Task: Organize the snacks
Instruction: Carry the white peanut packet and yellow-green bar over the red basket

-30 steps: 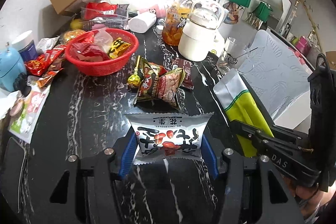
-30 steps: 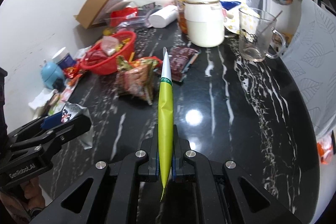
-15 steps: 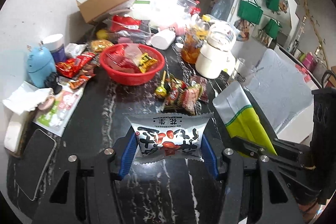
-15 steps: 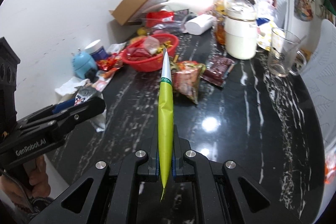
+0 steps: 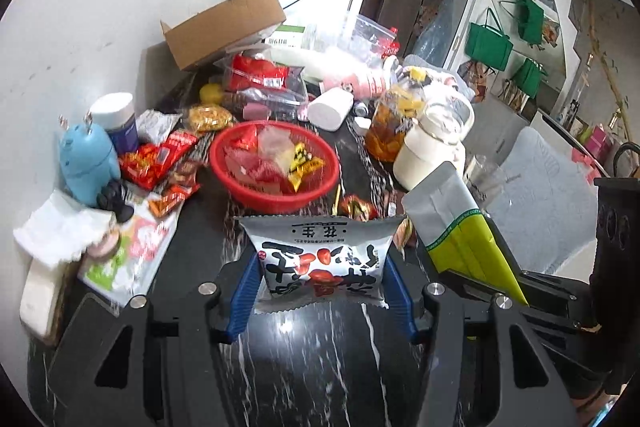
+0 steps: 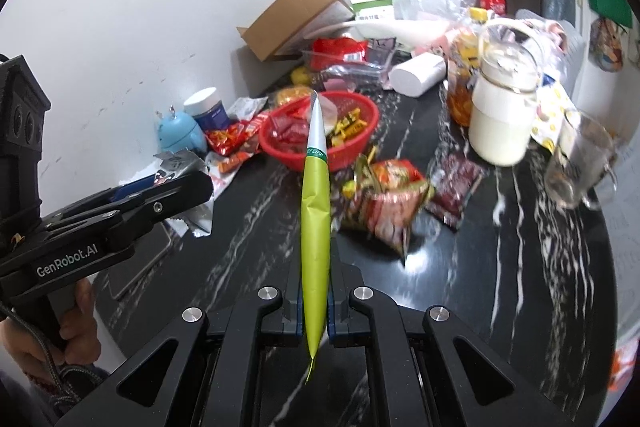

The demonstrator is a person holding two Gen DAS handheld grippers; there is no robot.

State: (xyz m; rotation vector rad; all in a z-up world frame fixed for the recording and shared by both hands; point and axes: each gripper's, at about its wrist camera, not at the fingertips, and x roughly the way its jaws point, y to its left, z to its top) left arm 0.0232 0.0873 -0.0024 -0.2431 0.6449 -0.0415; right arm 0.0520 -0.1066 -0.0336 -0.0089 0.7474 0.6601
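Two hand-held grippers hover above a dark marble table, each carrying a snack. The landmark is a red basket already part-filled with wrapped sweets, and it lies straight ahead of both.

The left gripper has its blue fingers set fairly wide, pressing on the two side edges of a white packet. The packet is held flat-faced and crosswise, so its long axis runs side to side. Its top seam lines up just below the near rim of the basket. It is puffy, silvery white, with bold black characters and red nut shapes.

The right gripper is pinched narrow on a green pouch, seen edge-on. The pouch's long axis points directly away from the fingers, and its silver tip overlaps the basket in this view; whether it is truly over the basket or short of it is hard to judge through the fisheye lens. It is lime green, flat and creased.

The left gripper seems slightly nearer the basket. Just right of the basket, loose packets lie on the table.
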